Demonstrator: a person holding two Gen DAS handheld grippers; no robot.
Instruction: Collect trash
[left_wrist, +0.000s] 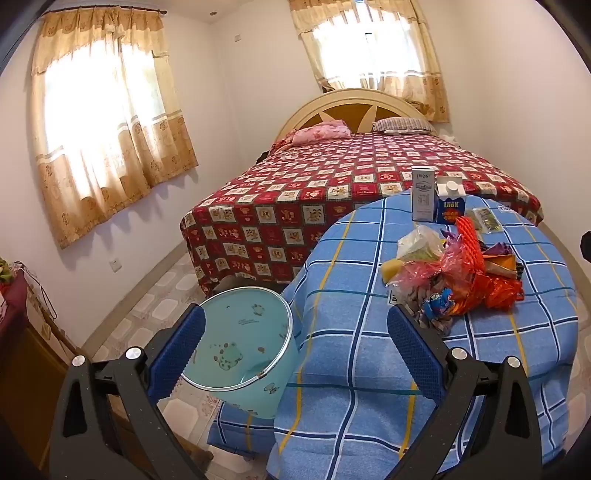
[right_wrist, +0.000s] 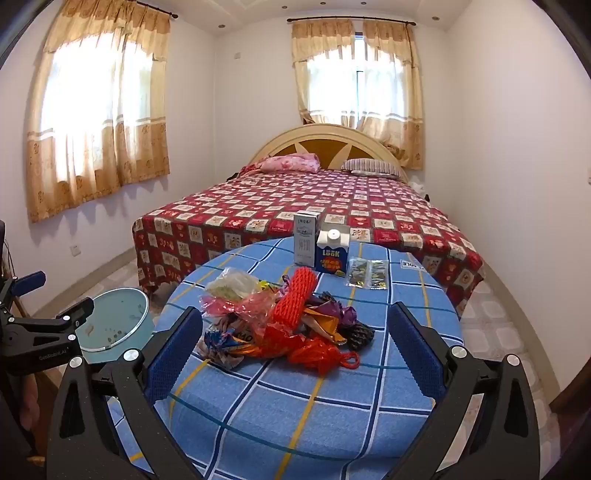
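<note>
A pile of trash (right_wrist: 291, 325) lies on the round table with the blue checked cloth (right_wrist: 295, 406): orange foam net, red plastic bags, crumpled wrappers. It also shows in the left wrist view (left_wrist: 454, 273). A pale green bin (left_wrist: 240, 343) stands on the floor left of the table; it also shows in the right wrist view (right_wrist: 110, 321). My left gripper (left_wrist: 295, 343) is open and empty, between the bin and the table. My right gripper (right_wrist: 295, 343) is open and empty, just short of the pile.
A grey box (right_wrist: 306, 240), a blue milk carton (right_wrist: 332, 251) and clear sachets (right_wrist: 367, 273) stand at the table's far side. A bed with a red checked cover (right_wrist: 295, 210) lies behind. Dark furniture (left_wrist: 22, 369) stands at the left.
</note>
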